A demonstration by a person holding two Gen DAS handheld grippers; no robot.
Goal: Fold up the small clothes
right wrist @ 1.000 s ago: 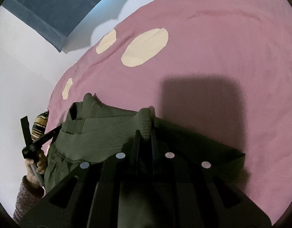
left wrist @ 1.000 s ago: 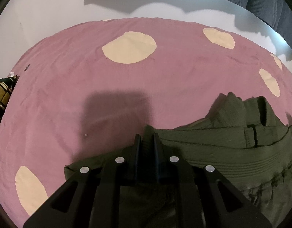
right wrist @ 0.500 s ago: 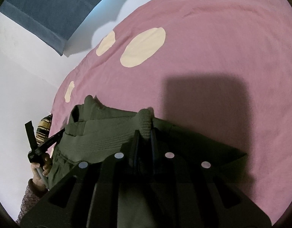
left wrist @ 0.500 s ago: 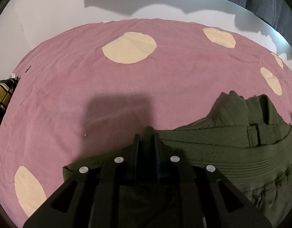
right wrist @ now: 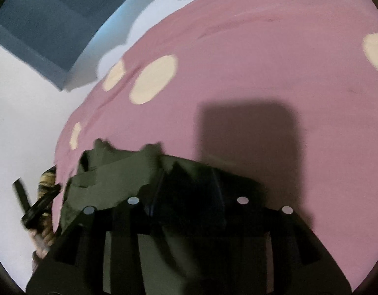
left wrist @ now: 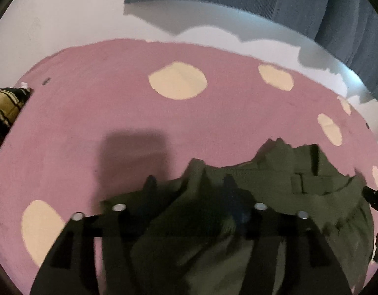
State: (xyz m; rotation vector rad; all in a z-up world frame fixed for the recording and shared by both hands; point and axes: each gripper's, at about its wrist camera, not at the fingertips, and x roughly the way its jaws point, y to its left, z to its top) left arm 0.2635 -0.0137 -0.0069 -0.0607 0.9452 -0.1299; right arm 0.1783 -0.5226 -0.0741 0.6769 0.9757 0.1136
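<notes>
Nearest, both sets of tongs, clamped on the green garment (left wrist: 275, 191) a second ago, are seen opening: the left tongs (left wrist: 189, 184) stand wide with a fold loose between them, the right tongs (right wrist: 189, 179) narrower, apparently over cloth. The fold is judged laid and released on the pink spotted cover (left wrist: 115, 113). Beyond, bare cover is left free up to the white wall (left wrist: 66, 19).

Left gripper (left wrist: 189, 184): a second ago you had its jaws pinched shut on the garment (left wrist: 275, 191); now they are opening, the peaked fold standing free between them.
Right gripper (right wrist: 189, 179): your jaws were clamped on the waistband edge; they are opening too, with cloth between.
</notes>
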